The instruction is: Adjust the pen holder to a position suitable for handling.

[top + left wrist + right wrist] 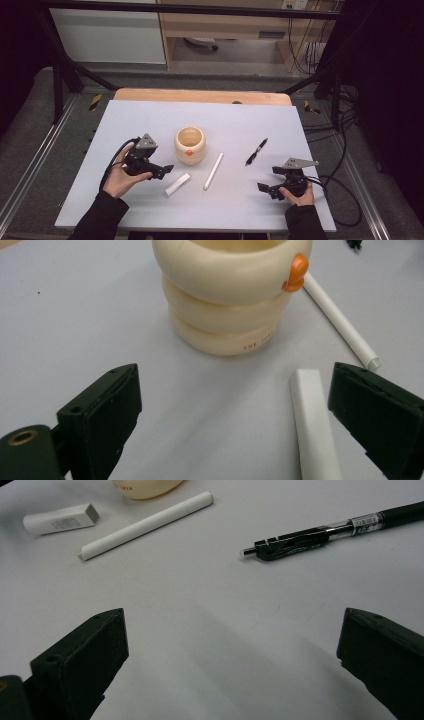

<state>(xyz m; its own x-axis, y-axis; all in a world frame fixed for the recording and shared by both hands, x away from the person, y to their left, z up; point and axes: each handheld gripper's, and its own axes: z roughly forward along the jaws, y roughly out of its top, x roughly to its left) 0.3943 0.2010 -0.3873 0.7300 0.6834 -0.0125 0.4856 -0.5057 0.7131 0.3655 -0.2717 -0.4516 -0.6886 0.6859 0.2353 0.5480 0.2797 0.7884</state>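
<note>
Left hand-held gripper [167, 170] hovered with jaws spread wide, gripping nothing, eraser [312, 425] lying on the table [150, 120] just inside one jaw, near the table's middle toward the front edge. Right hand-held gripper [268, 181] likewise open and empty, near the front right corner.

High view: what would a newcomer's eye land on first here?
The cream ringed pot with its orange knob, standing mid-table. In front of it lie a short white eraser and a long white stick, with a black pen farther right. The left tongs gape open beside the eraser.
</note>
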